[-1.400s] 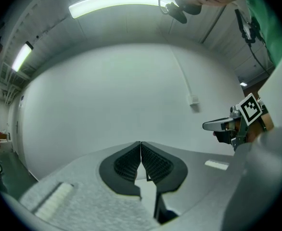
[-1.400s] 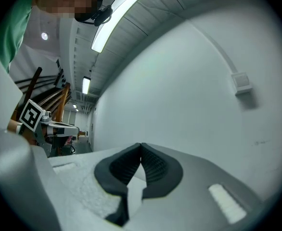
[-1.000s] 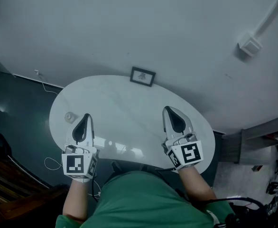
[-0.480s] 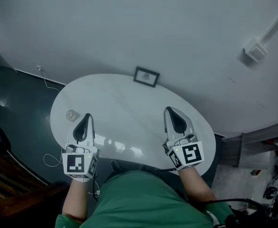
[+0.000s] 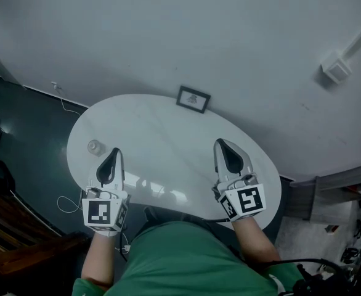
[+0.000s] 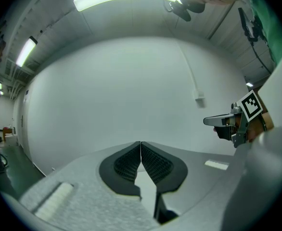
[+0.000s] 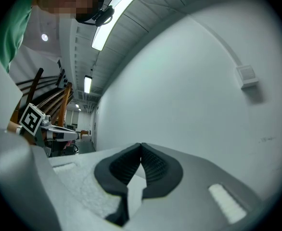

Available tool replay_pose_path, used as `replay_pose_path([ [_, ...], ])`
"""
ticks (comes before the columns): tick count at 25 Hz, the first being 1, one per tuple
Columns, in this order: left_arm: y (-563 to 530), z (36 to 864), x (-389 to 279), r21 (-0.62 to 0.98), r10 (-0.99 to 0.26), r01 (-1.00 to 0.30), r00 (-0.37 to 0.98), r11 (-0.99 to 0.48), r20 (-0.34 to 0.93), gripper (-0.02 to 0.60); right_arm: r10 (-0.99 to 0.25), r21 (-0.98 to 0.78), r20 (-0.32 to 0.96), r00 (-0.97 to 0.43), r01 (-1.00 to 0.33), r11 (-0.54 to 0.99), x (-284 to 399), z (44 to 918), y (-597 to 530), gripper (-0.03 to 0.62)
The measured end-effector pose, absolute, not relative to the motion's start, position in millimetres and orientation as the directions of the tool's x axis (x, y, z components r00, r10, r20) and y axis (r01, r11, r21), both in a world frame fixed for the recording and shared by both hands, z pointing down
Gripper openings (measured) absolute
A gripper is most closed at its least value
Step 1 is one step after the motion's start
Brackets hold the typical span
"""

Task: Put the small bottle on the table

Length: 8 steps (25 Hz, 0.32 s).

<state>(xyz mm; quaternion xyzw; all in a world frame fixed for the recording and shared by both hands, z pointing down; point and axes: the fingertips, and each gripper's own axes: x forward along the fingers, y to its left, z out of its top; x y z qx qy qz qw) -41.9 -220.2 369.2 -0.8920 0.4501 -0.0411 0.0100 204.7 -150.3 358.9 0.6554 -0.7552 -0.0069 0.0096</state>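
The small bottle [image 5: 94, 147], seen from above as a pale round cap, stands on the left part of the white oval table [image 5: 162, 140]. My left gripper [image 5: 113, 150] hovers over the table's near left edge, just right of the bottle and apart from it. Its dark jaws meet at the tip with nothing between them [image 6: 140, 144]. My right gripper [image 5: 221, 142] is over the near right part of the table, also shut and empty [image 7: 141, 145]. Each gripper view shows the other gripper off to the side, not the bottle.
A small dark picture frame [image 5: 193, 98] stands at the table's far edge against the white wall. A wall box with a conduit [image 5: 336, 70] is at the upper right. A cable [image 5: 62, 207] lies on the dark floor at left, and a shelf [image 5: 340, 187] stands at right.
The head view has drifted slightly, so the table sits a little higher and further right. Both grippers stay shut in the same places over the table's near edge.
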Motion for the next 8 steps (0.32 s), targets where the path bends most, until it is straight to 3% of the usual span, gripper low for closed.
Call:
replay_pose_path([
  [8, -211.1, 373.5, -37.8, -0.075, -0.808, -0.804, 0.587, -0.589, 0.053, 0.012, -0.988, 0.022, 0.003, -0.158, -0.987, 0.158, 210.6, 358.5, -145.3, 0.003],
])
